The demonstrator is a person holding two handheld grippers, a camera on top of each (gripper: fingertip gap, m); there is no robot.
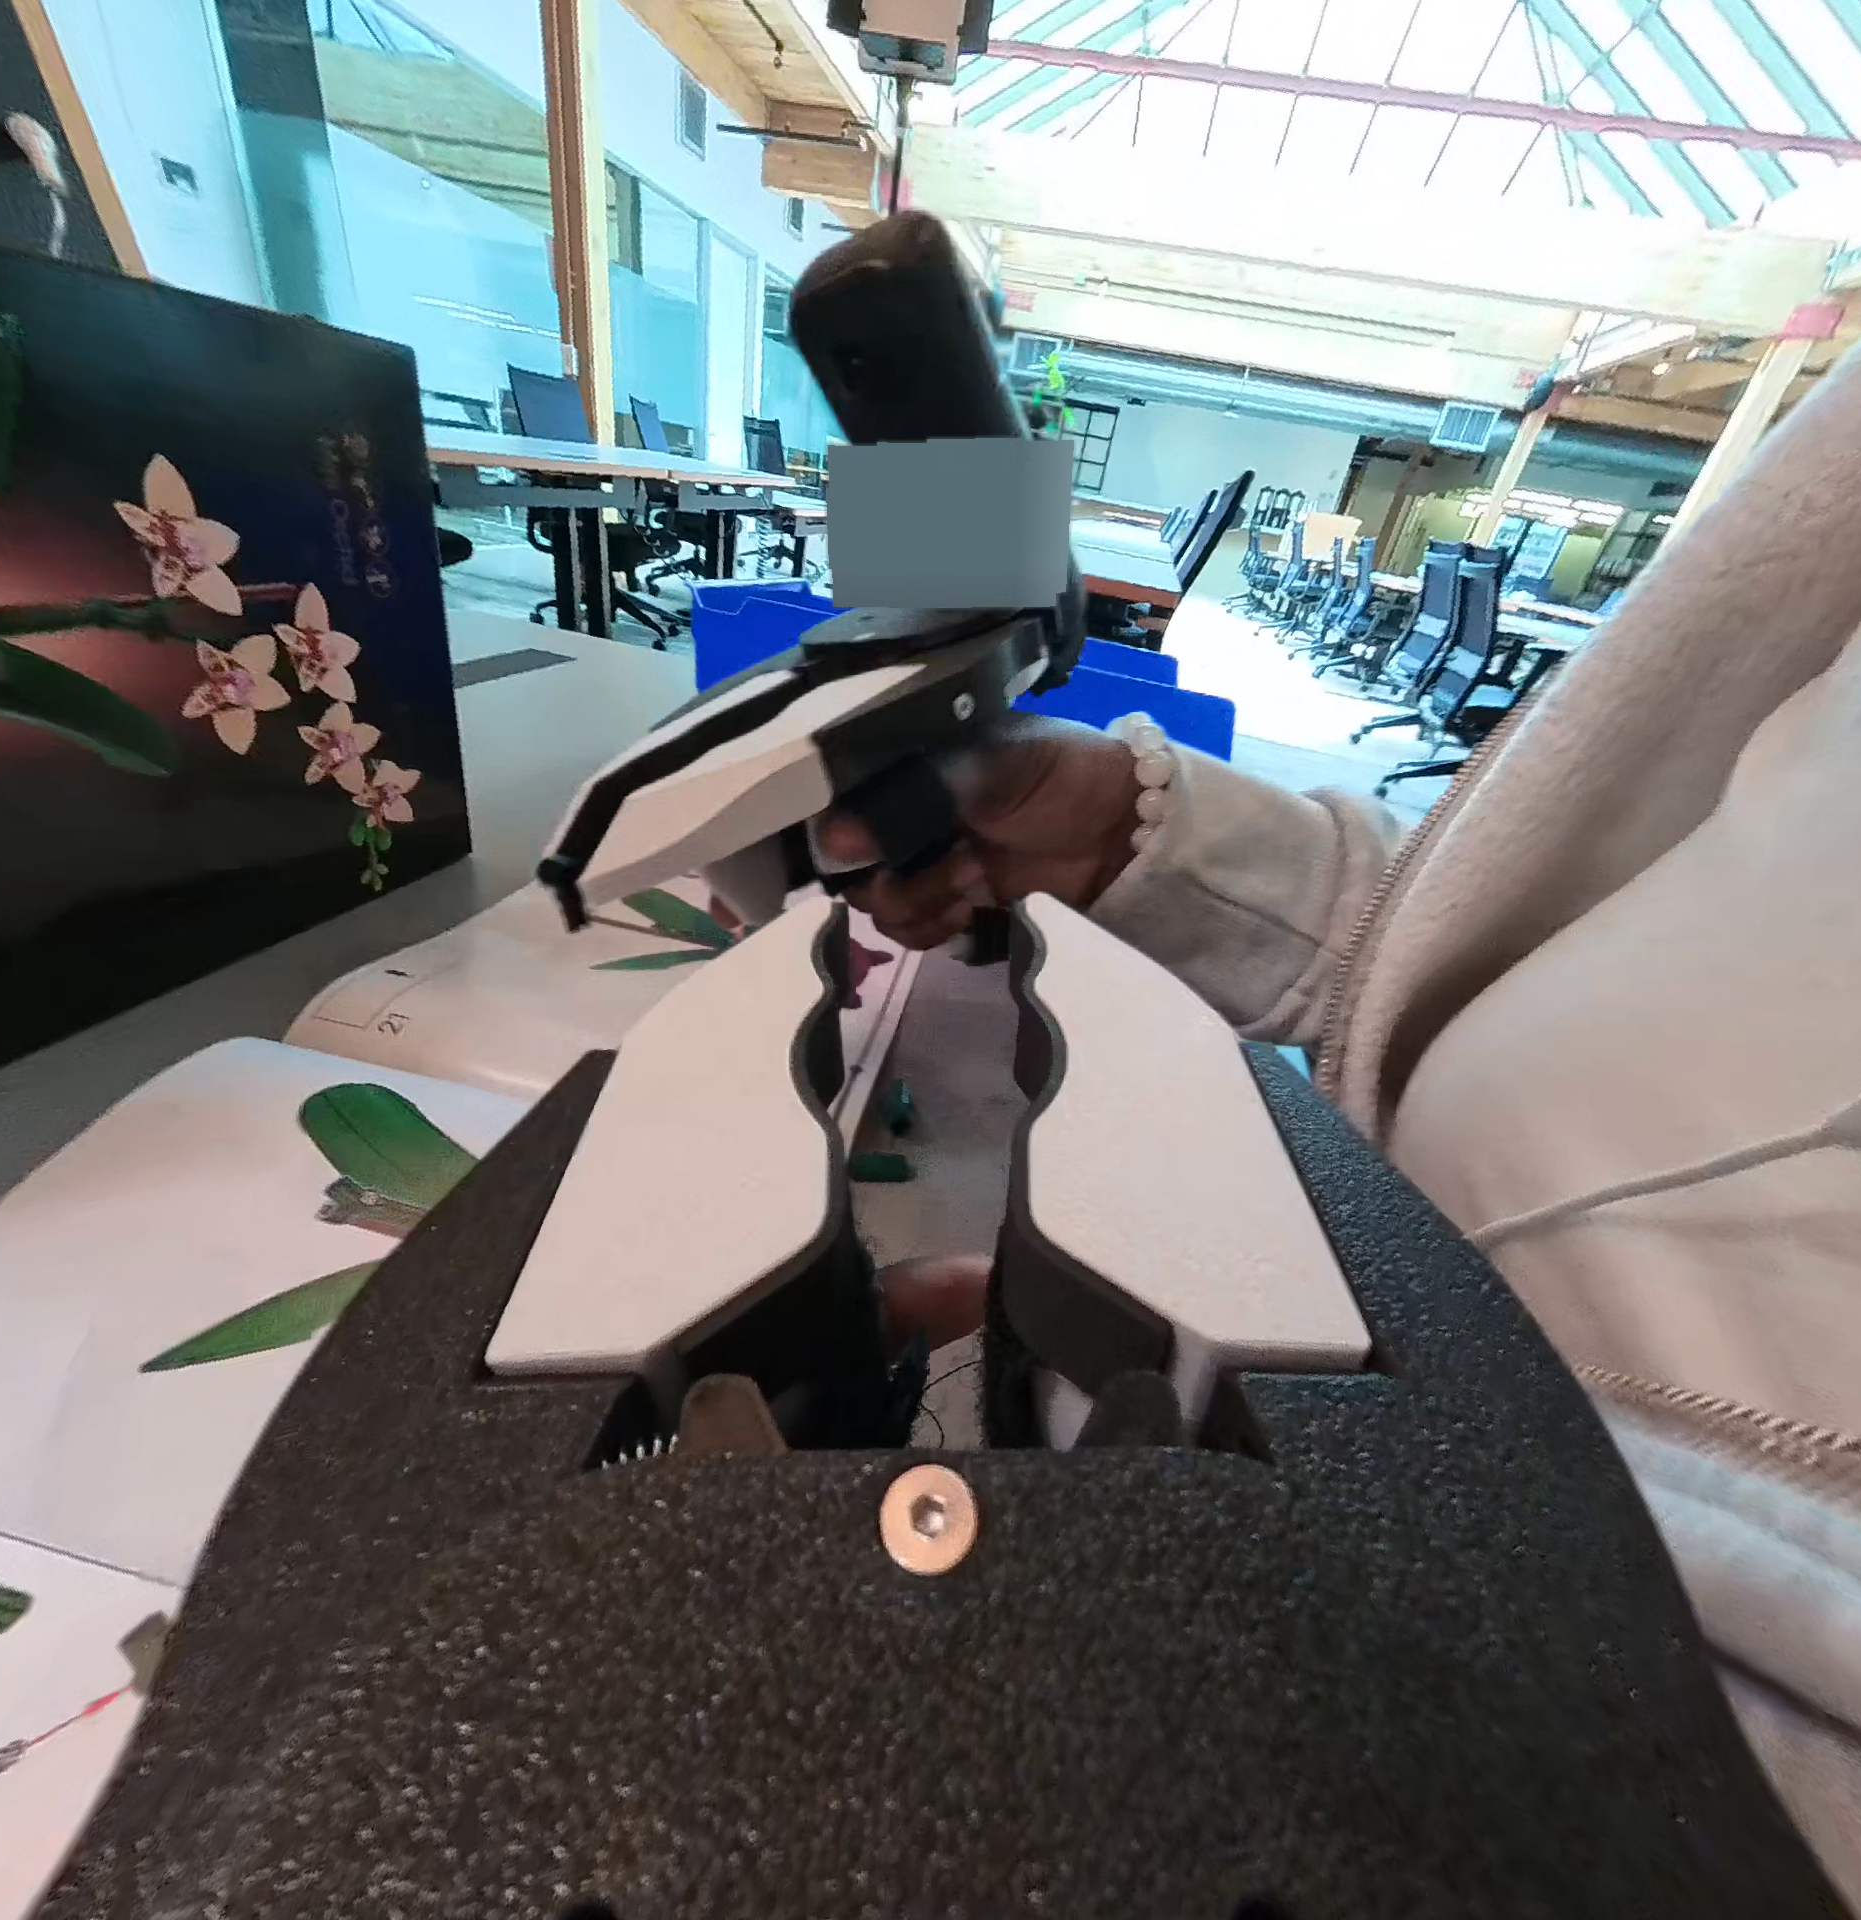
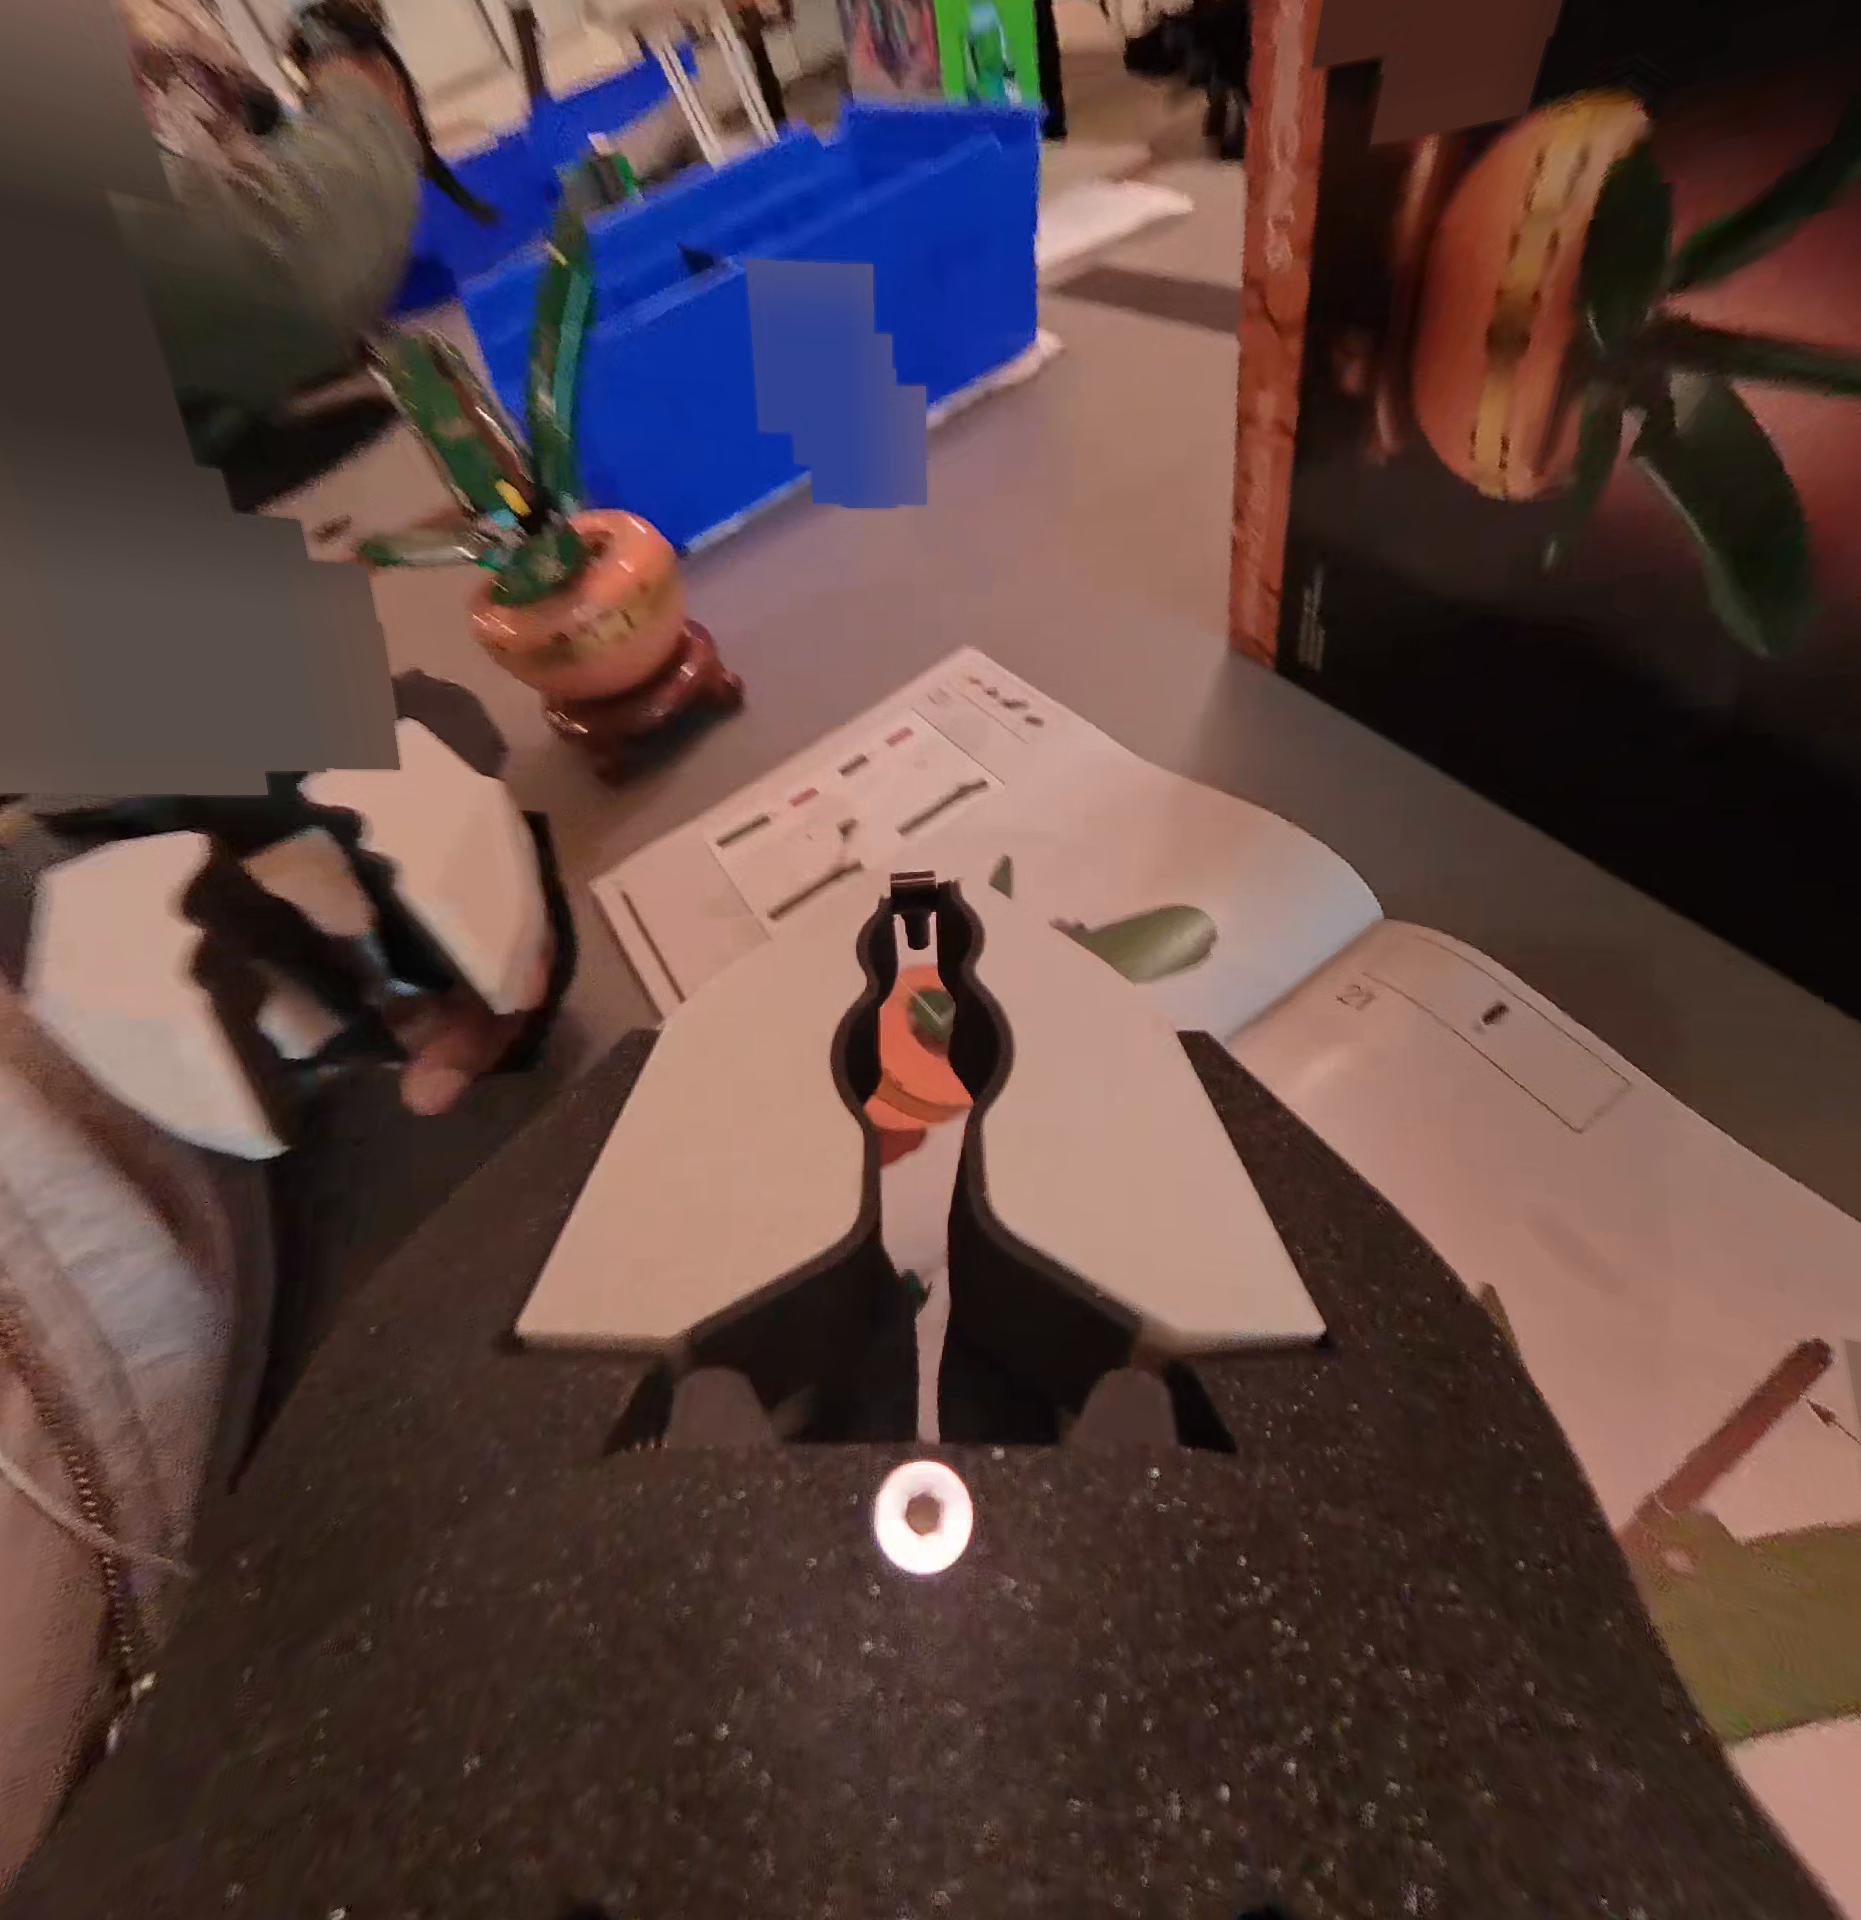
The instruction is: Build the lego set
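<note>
up front, right tongs (image 2: pixel 918 902) clamped on small dark lego piece (image 2: pixel 913 891) at tips; left tongs (image 1: pixel 928 920) apart

table (image 2: pixel 1061 540) | booklet (image 2: pixel 1165 852) | potted build (image 2: pixel 593 613) | 2 green pieces (image 1: pixel 884 1138), probably

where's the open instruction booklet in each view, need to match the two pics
Left wrist view: booklet lies lower left on the table, running under the left gripper.
Right wrist view: booklet fills centre to lower right, beneath the right gripper.
Shared landmark: the dark set box, standing behind the booklet, upper left in the left view, upper right in the right.
</note>
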